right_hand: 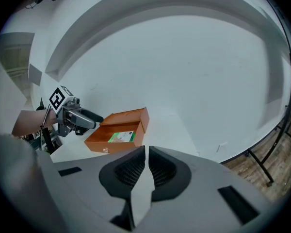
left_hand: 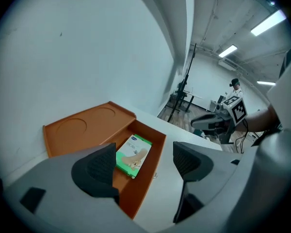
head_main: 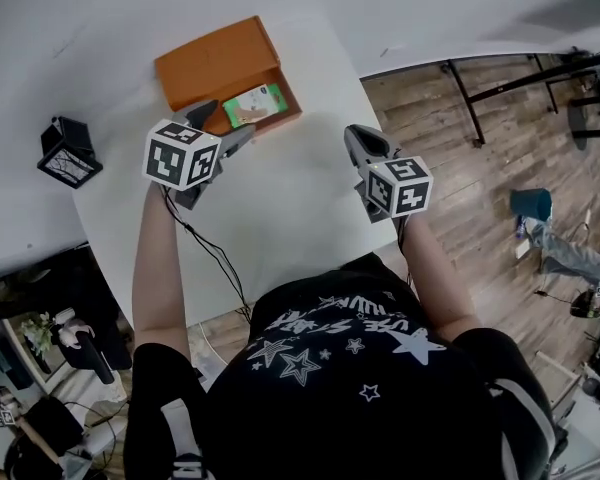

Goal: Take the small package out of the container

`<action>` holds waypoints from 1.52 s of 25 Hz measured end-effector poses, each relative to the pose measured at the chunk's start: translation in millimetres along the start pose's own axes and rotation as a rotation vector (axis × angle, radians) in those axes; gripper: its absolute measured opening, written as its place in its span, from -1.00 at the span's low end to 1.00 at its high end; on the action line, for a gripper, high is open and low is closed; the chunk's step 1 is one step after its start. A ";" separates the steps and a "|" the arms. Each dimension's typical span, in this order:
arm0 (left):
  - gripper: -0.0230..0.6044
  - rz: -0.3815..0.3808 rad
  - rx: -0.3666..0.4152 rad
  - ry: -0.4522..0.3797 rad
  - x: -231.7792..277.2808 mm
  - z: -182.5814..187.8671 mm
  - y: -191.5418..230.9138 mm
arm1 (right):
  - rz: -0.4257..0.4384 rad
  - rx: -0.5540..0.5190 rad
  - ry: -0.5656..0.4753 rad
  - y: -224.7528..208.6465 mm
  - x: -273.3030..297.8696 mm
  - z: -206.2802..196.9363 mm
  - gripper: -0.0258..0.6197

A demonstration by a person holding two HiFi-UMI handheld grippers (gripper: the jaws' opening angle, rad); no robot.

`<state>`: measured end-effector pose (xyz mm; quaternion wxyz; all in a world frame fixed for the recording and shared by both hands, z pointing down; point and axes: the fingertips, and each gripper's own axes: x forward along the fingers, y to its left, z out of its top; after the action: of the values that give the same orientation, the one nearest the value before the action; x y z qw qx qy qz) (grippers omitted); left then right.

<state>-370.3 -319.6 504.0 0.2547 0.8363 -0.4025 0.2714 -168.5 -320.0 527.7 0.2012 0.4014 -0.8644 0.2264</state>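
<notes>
The small package (head_main: 253, 106) lies inside the open orange container (head_main: 220, 63) on the bench (head_main: 280, 208), the left gripper (left_hand: 144, 161) wide open beside it (holding nothing), the right gripper (right_hand: 146, 166) closed, empty

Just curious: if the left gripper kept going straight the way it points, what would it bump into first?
Probably the small package in the orange container; depth is unclear.
</notes>
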 end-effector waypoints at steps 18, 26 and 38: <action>0.25 -0.020 0.270 0.305 66.6 -15.3 14.0 | -0.009 0.042 0.030 -12.5 11.2 -12.8 -0.76; 0.25 0.023 0.389 0.397 90.2 -26.3 25.8 | -0.007 0.076 0.032 -15.7 14.0 -18.1 -0.76; 0.25 0.019 0.473 0.554 110.7 -46.0 29.6 | 0.007 0.096 0.040 -18.7 20.6 -22.1 -0.76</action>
<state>-347.2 -365.3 616.3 0.1510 0.7632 -0.2519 0.5756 -162.5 -331.0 561.0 0.1982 0.4029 -0.8496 0.2765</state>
